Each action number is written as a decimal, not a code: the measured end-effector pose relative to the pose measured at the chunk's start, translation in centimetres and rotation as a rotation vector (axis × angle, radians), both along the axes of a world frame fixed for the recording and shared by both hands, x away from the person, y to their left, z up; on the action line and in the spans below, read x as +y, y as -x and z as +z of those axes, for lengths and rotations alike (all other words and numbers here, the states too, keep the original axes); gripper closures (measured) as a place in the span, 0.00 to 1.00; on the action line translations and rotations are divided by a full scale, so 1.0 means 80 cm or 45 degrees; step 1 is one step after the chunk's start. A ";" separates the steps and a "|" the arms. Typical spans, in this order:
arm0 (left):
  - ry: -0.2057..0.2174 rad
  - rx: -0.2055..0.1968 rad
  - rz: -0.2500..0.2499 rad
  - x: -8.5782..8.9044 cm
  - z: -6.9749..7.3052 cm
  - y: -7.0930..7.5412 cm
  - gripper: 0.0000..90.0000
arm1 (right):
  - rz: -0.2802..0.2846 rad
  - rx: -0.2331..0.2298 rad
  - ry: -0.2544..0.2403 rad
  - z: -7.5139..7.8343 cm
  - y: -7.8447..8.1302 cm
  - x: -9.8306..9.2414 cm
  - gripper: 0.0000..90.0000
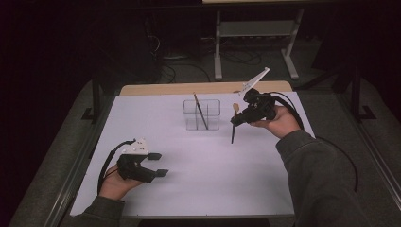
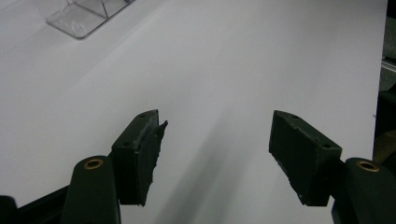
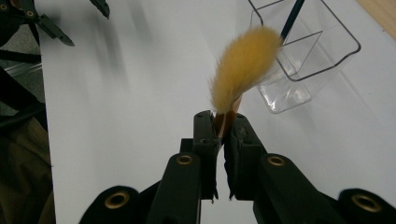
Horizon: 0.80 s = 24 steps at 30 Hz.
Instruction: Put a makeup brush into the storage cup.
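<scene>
This looks like a lab or test room set up for recording, and a dim one. A plain white table top (image 1: 198, 179) sits on a bare metal frame (image 1: 94, 101), with dark surroundings all round. Behind it, cables (image 1: 189, 68) trail over the grey floor beside the legs of a metal stand (image 1: 255, 45).

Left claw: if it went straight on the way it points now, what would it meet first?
Probably nothing close: the open left claw faces bare white table. The clear holder sits off to the left of that line, though depth is hard to judge.
</scene>
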<state>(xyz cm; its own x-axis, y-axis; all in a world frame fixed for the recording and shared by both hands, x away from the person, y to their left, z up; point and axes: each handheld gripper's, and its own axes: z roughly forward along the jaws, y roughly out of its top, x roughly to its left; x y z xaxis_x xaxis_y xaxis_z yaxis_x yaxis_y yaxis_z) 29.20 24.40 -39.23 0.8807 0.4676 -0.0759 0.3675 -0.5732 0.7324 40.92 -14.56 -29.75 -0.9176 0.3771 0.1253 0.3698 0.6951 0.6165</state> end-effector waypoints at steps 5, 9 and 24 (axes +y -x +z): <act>0.009 -0.001 0.007 0.001 0.001 0.000 0.37 | -0.002 -0.007 0.001 0.006 -0.005 0.003 0.92; 0.013 -0.006 0.010 0.003 0.002 0.000 0.36 | -0.008 -0.009 0.009 0.012 -0.010 0.004 0.92; 0.026 -0.012 0.008 0.005 0.004 0.000 0.36 | -0.029 -0.008 0.007 0.025 -0.028 0.013 0.92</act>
<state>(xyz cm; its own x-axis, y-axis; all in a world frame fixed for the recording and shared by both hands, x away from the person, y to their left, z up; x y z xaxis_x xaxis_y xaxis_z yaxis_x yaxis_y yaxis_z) 29.23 24.81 -38.92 0.8785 0.4714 -0.0776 0.3642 -0.5559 0.7472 43.17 -13.54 -27.73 -0.9095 0.3986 0.1176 0.3819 0.6900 0.6148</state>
